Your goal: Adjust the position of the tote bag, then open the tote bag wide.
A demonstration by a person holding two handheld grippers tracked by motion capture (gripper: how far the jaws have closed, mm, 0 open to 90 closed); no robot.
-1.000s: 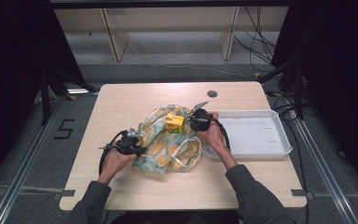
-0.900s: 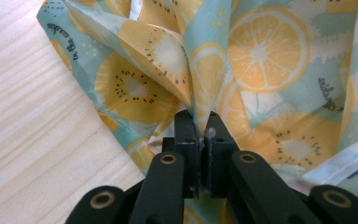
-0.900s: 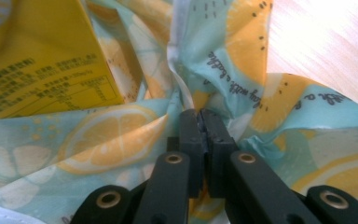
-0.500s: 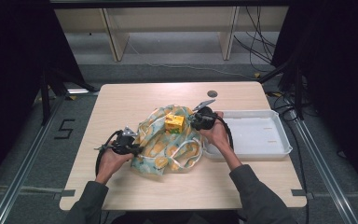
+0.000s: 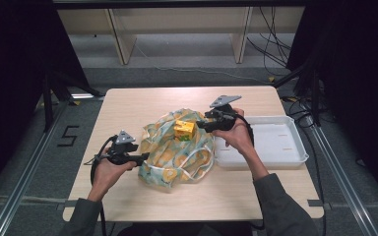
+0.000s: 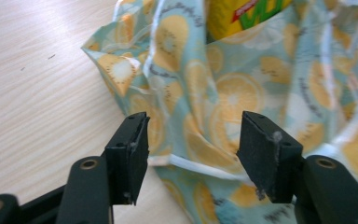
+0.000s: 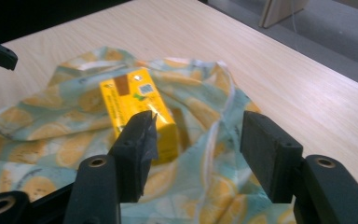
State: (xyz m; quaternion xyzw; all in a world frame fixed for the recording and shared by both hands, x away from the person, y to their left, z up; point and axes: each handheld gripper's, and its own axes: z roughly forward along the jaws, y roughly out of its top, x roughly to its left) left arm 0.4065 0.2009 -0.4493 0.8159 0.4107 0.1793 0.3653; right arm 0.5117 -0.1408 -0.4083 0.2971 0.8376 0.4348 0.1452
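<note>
A crumpled pale-green cloth bag printed with orange slices (image 5: pixel 177 152) lay at the middle of the light wooden table (image 5: pixel 128 105), with a small yellow carton (image 5: pixel 183 129) resting on its upper folds. The left gripper (image 6: pixel 191 154) sat at the bag's left edge, jaws spread wide with the fabric between them but not pinched. The right gripper (image 7: pixel 196 154) hovered over the bag beside the carton, jaws likewise wide apart, grasping nothing. A white rectangular tray (image 5: pixel 295 147) stood just right of the bag.
</note>
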